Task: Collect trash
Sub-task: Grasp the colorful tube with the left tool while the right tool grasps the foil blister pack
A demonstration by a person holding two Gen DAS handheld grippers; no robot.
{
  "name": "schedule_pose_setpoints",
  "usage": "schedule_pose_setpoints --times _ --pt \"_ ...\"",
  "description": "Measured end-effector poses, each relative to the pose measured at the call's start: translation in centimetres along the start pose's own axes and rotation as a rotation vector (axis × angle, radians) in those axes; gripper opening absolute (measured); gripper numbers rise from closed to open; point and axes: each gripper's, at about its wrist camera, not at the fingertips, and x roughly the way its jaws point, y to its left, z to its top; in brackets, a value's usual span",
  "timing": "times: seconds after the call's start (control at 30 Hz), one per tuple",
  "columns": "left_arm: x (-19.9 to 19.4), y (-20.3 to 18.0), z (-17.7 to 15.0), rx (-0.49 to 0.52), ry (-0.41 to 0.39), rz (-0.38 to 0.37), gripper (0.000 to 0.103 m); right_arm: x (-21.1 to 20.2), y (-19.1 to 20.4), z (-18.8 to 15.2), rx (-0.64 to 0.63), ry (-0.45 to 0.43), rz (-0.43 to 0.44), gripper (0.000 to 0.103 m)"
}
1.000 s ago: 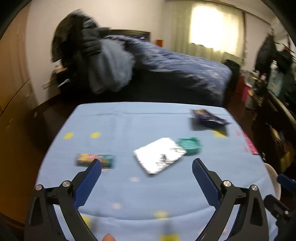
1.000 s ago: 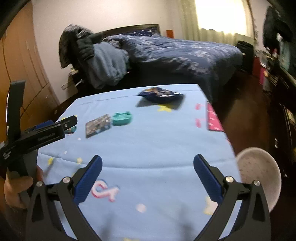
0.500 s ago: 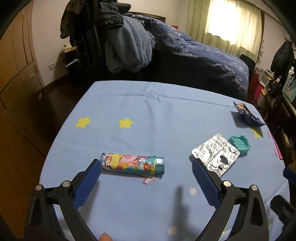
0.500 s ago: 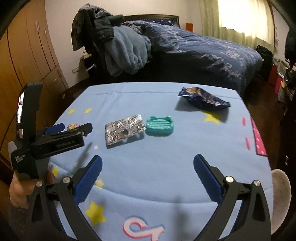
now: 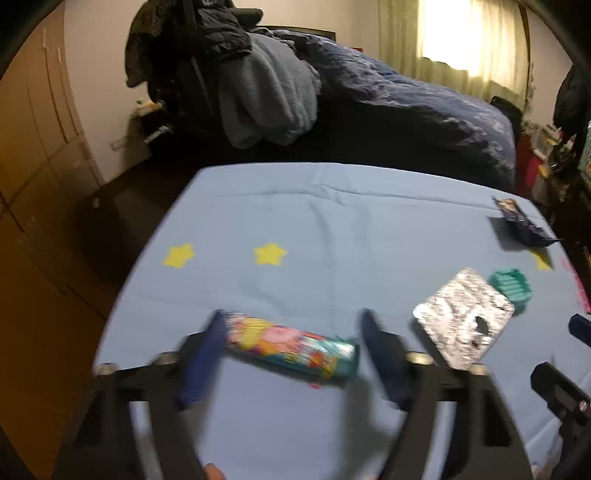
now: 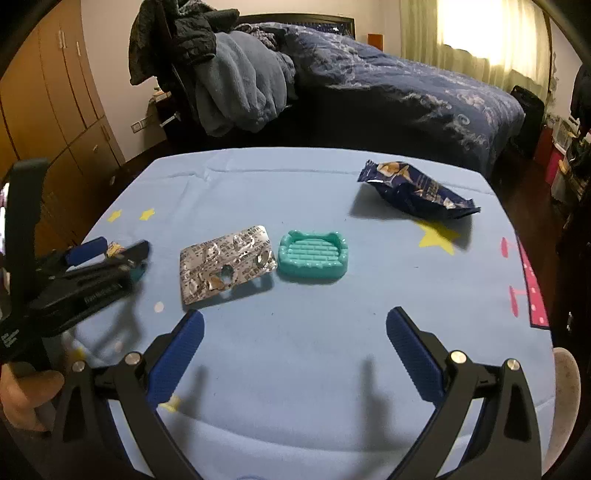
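Lying across the gap between spread, motion-blurred jaws of left gripper (image 5: 291,354): candy tube (image 5: 291,349), cylindrical, glossy printed wrap in pink, yellow and teal, near the tabletop's left front edge; contact with either ribbed blue finger pad not discernible through blur.

Right gripper (image 6: 295,354): jaws wide apart, nothing between them, black angular arms with textured blue pads, hovering over the front edge of the tabletop.

Tabletop (image 6: 332,350): covered in smooth light-blue cloth with creases, printed yellow stars and pink marks at right edge.

Blister pack (image 6: 227,267): flat rectangular sheet, crinkled silver foil, several pockets punched through, centre-left of tabletop.

Soap dish (image 6: 313,256): teal moulded plastic, rounded rectangle, ridged brick-pattern floor, raised rim, just beside blister pack on its right, not clearly touching.

Snack wrapper (image 6: 415,190): dark-blue glossy film, crumpled and puffed, crimped ends, toward far right corner, well apart from the dish.

Beyond far edge: bed with navy quilted duvet (image 6: 406,85); fleecy grey-blue blanket (image 6: 236,92) heaped with dark padded jacket (image 6: 184,33).

Left of table: wooden wardrobe (image 6: 48,92), flat panelled doors.
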Motion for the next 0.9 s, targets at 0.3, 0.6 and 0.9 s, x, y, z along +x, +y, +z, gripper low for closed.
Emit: schedule_pose_setpoints --times 0.3,0.6,0.9 --pt "-0.2 2.2 0.3 -0.040 -0.018 -0.034 0.031 1.2 1.4 0.4 -0.025 0.013 0.016 0.099" --pt "-0.9 1.3 0.4 0.001 -0.059 -0.038 0.099 0.7 1.3 0.4 -0.027 0.009 0.025 0.099" --pt "-0.3 0.3 -0.6 0.044 0.018 -0.035 0.068 -0.1 1.4 0.1 -0.025 -0.006 0.042 0.099"
